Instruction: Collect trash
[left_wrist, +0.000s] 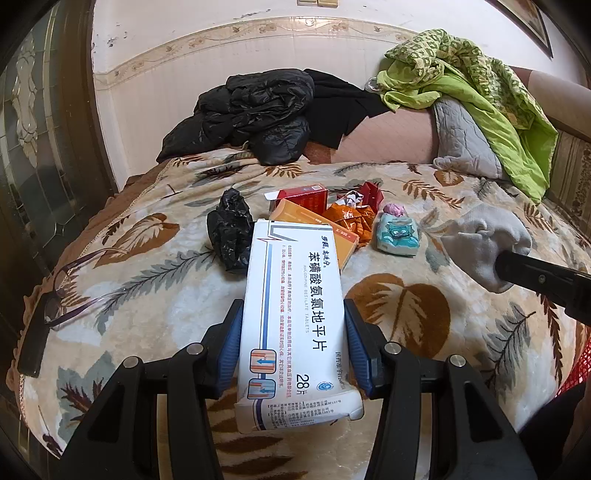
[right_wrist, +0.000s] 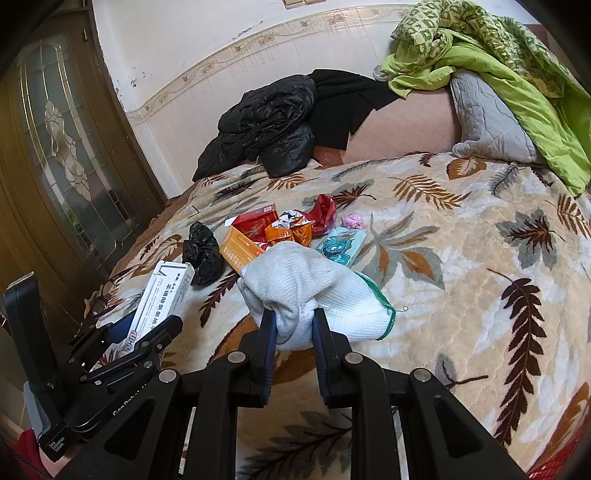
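Grippers both loaded: the left gripper (left_wrist: 293, 343) clamps a white medicine box (left_wrist: 291, 325) above the leaf-print blanket (left_wrist: 461, 332), while the right gripper (right_wrist: 294, 330) pinches a white knit glove (right_wrist: 310, 291). Near the blanket's middle sit a black plastic bag (left_wrist: 231, 232), orange box (left_wrist: 314, 230), red box (left_wrist: 303, 195), crumpled wrappers (left_wrist: 351, 218) and a tissue pack (left_wrist: 399, 238). Only the left wrist view clearly shows eyeglasses (left_wrist: 70, 291) at the blanket's left edge.

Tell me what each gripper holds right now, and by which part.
The left gripper clamps the white medicine box across its long sides, near the lower end. The right gripper pinches the white knit glove by a bunched fold at its near edge.
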